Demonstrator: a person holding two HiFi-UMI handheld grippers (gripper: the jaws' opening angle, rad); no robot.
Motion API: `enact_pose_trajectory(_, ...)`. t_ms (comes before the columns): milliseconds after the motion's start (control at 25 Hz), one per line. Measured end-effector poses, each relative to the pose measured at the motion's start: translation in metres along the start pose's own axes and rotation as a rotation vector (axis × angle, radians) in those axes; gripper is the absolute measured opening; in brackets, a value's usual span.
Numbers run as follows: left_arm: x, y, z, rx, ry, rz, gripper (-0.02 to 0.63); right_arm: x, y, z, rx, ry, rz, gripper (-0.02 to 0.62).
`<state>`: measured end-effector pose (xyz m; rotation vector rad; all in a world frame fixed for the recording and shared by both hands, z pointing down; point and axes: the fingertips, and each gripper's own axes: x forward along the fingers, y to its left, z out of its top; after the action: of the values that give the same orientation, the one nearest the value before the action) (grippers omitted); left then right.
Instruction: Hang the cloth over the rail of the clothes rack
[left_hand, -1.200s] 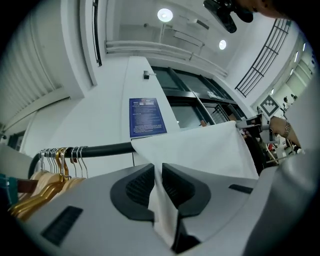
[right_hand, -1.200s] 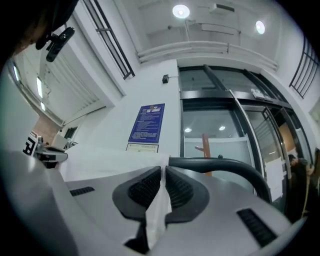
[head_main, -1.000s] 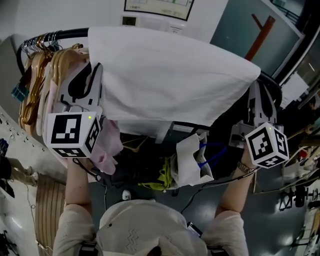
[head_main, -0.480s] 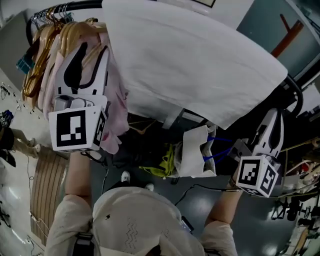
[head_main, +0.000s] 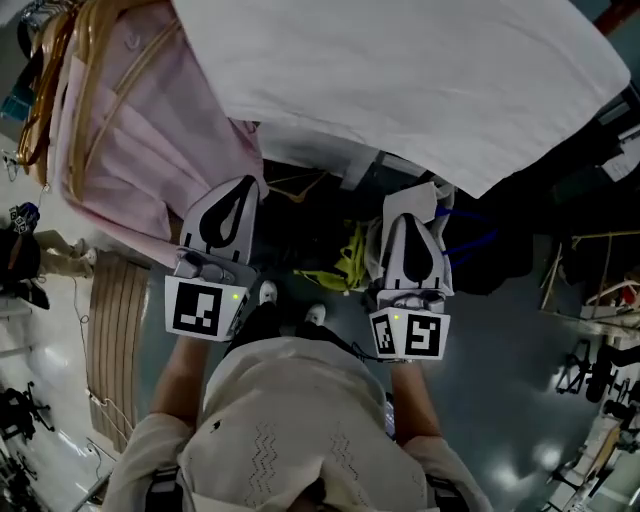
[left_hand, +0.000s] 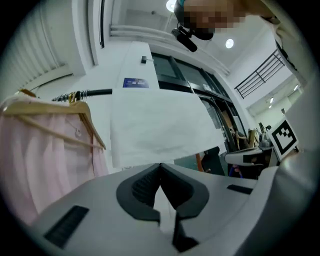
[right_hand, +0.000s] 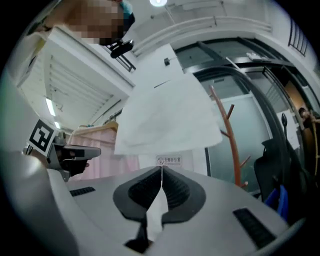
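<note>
Claw, left: the left claw (head_main: 243, 186) (left_hand: 160, 165) has its jaws pressed tight together and holds nothing; it sits low in the head view, tips pointing up toward the rack, clear of the cloth.
Claw, right: the right claw (head_main: 411, 200) (right_hand: 161, 168) is likewise closed tip to tip and empty; it sits near the left claw and about level with it, below the cloth's lower edge.
Cloth: the white cloth (head_main: 400, 70) (left_hand: 155, 125) (right_hand: 165, 117) lies draped over the rail, spread wide and fairly flat, its lower edge hanging free; neither claw touches it.
Rail: the black rail (left_hand: 95, 92) runs in from the rack's left end and disappears under the cloth's top edge.
Hangers: wooden hangers (head_main: 78, 60) (left_hand: 55, 112) crowd the rail's left end, just beside the cloth.
Garment: a pink garment (head_main: 140, 150) (left_hand: 35, 160) (right_hand: 100, 150) hangs from them; in the head view the cloth's left edge overlaps its side.
Under the rack: a white bag (head_main: 438, 198) with blue handles and a yellow-green bundle (head_main: 350, 265) lie above the grey floor (head_main: 500, 380), partly behind the right claw.
Coat stand: a brown coat stand (right_hand: 231, 140) rises to the right of the cloth in the right gripper view.
Person: the person (head_main: 300, 430), in pale cap and top, fills the lower middle of the head view; two shoes (head_main: 268, 292) show between the claws.
</note>
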<state>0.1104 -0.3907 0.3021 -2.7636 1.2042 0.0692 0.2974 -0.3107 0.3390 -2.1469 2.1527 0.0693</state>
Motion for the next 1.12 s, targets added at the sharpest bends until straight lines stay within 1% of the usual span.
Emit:
enact_pose_trajectory(80, -0.017, -0.011, -0.033, -0.029, 0.057, -0.005, 0.012, -0.01, 0.02, -0.035, 0.012, 0.063, 0.038, 0.018)
enact_pose_trajectory(120, -0.024, -0.018, -0.046, -0.039, 0.064, -0.011, 0.012, -0.015, 0.026, -0.049, 0.02, 0.079, 0.052, 0.018)
enact_pose_trajectory(240, -0.034, -0.041, -0.074, -0.06, 0.035, -0.016, 0.012, -0.027, 0.038, -0.085, 0.032, 0.13, 0.068, 0.018)
enact_pose_trajectory(360, -0.041, -0.065, -0.104, -0.07, 0.055, -0.017, 0.012, -0.038, 0.051, -0.111, 0.04, 0.199, 0.096, 0.018)
enact_pose_trajectory(440, -0.042, -0.078, -0.123, -0.104, 0.082, -0.015, 0.013, -0.04, 0.061, -0.12, 0.046, 0.22, 0.115, 0.018)
enact_pose_trajectory(480, -0.042, -0.084, -0.13, -0.133, 0.09, -0.018, 0.014, -0.041, 0.063, -0.124, 0.039, 0.232, 0.116, 0.018)
enact_pose_trajectory(560, -0.043, -0.099, -0.144, -0.191, 0.109, -0.047, 0.014, -0.046, 0.064, -0.136, 0.01, 0.27, 0.107, 0.018)
enact_pose_trajectory(600, -0.044, -0.106, -0.15, -0.207, 0.125, -0.071, 0.014, -0.049, 0.063, -0.142, -0.003, 0.292, 0.098, 0.018)
enact_pose_trajectory(720, -0.046, -0.117, -0.164, -0.227, 0.178, -0.155, 0.014, -0.048, 0.059, -0.151, 0.005, 0.327, 0.038, 0.018)
enact_pose_trajectory(800, -0.047, -0.116, -0.167, -0.233, 0.185, -0.193, 0.014, -0.043, 0.061, -0.151, 0.018, 0.325, 0.005, 0.018)
enact_pose_trajectory(1000, -0.054, -0.109, -0.181, -0.215, 0.206, -0.23, 0.014, -0.042, 0.076, -0.155, 0.001, 0.322, -0.004, 0.018)
enact_pose_trajectory(1120, -0.055, -0.102, -0.178, -0.23, 0.192, -0.221, 0.014, -0.041, 0.083, -0.155, 0.018, 0.316, -0.019, 0.018)
